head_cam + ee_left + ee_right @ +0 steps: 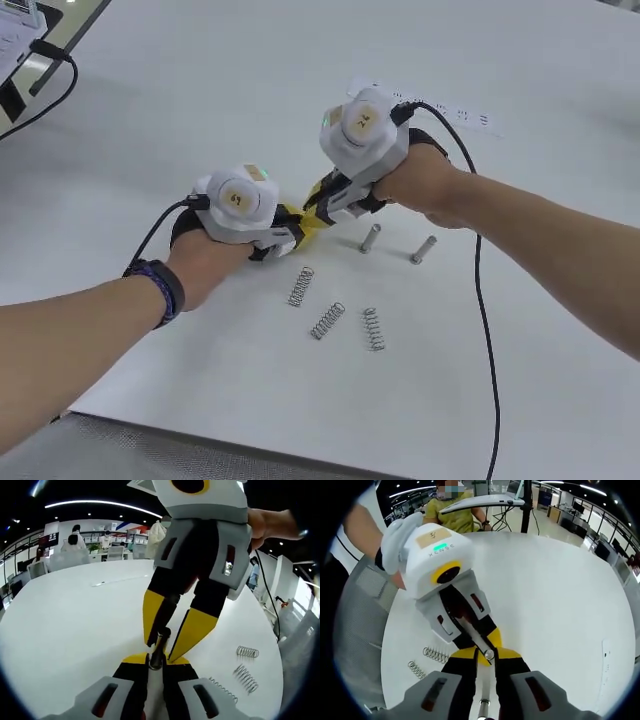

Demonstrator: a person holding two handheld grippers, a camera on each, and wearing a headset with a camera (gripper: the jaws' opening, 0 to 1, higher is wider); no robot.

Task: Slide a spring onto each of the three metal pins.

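Nearest the person, the three springs lie flat and loose on the white counter, apart from one another, with none yet on a pin. Being thin and low, they will probably skid or flick away if pinched off-centre.

Just beyond them the two tools meet tip to tip. The left tool is closed on the held pin. The right tool has its jaws drawn narrow around the same pin, but I cannot tell whether they actually press on it.

The main risk is here. If one tool lets go before the other has a firm hold, the pin will likely tilt out, drop and roll among the springs. With both tools on the pin, neither is free to fetch a spring.

A little farther off, the two standing pins are upright and bare. The right tool's cable trails close by the outer one, and a swing of that arm could knock it over.

In the head view the tool bodies cover the place where the jaws meet. Whether the standing pins sit in holes or merely balance on the counter is too small to judge.
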